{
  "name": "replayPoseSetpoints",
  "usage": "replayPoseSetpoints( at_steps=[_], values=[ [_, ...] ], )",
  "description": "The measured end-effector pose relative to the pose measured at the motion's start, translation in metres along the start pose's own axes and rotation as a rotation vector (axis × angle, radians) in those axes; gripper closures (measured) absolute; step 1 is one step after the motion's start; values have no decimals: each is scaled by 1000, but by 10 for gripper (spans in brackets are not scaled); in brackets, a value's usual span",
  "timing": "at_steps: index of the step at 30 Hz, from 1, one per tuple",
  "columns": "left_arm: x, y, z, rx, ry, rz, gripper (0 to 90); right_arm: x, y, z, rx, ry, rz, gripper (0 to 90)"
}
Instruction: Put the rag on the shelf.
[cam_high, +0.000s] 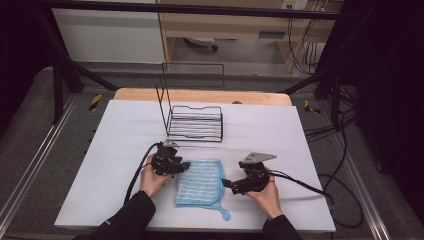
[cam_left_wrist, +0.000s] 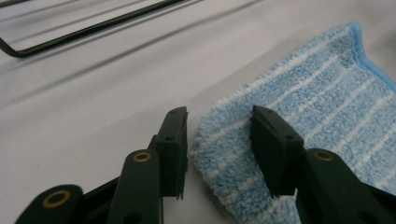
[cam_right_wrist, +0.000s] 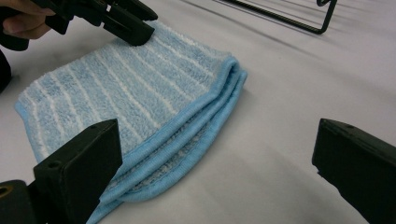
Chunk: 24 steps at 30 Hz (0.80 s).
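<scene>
A folded light-blue striped cloth (cam_high: 200, 182) lies flat on the white table sheet (cam_high: 115, 150) near the front edge, with a small loop at its near right corner. My left gripper (cam_high: 186, 165) is at the cloth's far left corner. In the left gripper view its jaws (cam_left_wrist: 219, 126) stand apart: one is on the sheet beside the cloth's edge, the other on the cloth (cam_left_wrist: 317, 93), which lies flat between them. My right gripper (cam_high: 225, 184) is at the cloth's right side. It is wide open (cam_right_wrist: 217, 135), with the cloth's folded hem (cam_right_wrist: 130, 93) in front of its left jaw.
A black wire rack (cam_high: 195, 122) with a tall upright frame stands behind the cloth at mid-table; its base wire shows as the rack (cam_left_wrist: 84, 32) and the rack (cam_right_wrist: 280, 16). Cables trail from both grippers toward the table's sides. White sheet extends left and right.
</scene>
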<state>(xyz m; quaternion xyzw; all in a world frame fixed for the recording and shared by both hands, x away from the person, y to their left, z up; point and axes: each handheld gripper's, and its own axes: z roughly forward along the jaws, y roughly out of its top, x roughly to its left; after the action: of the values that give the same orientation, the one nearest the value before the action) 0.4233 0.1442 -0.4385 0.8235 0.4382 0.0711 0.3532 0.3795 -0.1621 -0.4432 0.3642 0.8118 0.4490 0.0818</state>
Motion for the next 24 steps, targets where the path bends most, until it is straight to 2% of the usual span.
replayPoseSetpoints(
  at_steps=[5,9,18,21,24],
  values=[
    [3,-3,-7,10,-21,-27,632,1,-1,1,3,1,8,23],
    [4,-6,-5,14,-31,-47,661,0,0,2,-5,2,22,24],
    [2,-6,-2,17,-39,-45,735,-2,8,1,-28,-2,26,13],
    [2,-7,-1,14,-43,-42,743,-3,13,4,-34,14,34,19],
    [2,-7,-1,11,-44,-29,743,-5,21,11,-14,-8,25,26]
  ],
)
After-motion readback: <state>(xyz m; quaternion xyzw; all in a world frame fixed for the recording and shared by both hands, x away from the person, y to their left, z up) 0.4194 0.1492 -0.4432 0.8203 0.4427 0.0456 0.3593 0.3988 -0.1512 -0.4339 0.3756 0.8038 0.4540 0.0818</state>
